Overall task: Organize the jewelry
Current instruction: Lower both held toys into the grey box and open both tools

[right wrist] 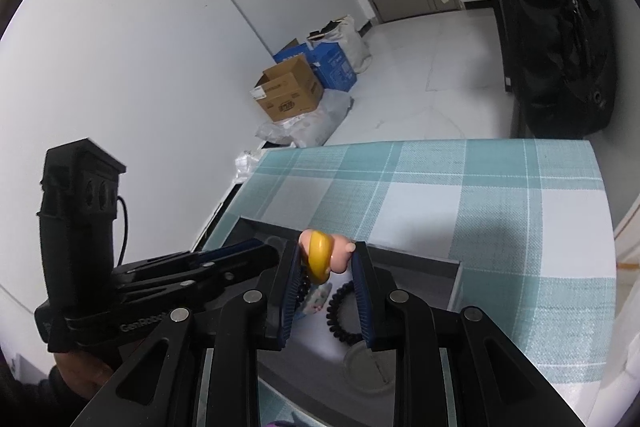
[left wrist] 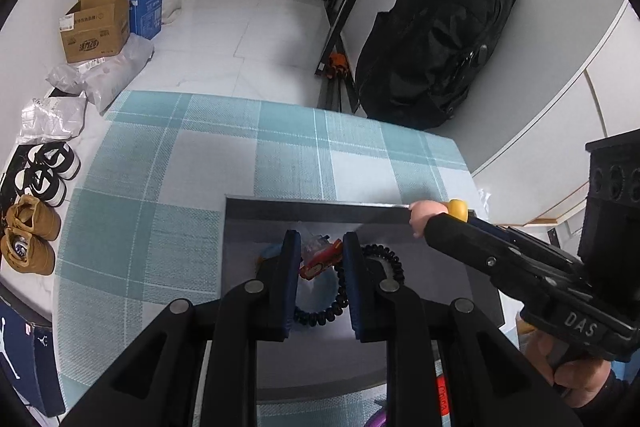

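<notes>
The right gripper reaches in over the far rim of the grey tray, its narrowed jaws clamped on a pink and yellow charm held above it. The left gripper hovers low over the tray, jaws parted and holding nothing, above a black coiled bracelet and a red trinket. The tray sits on a teal plaid cloth.

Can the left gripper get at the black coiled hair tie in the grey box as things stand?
Probably yes. The left gripper hangs open right above the black coiled hair tie in the grey box; only the small red item lies beside it.
</notes>
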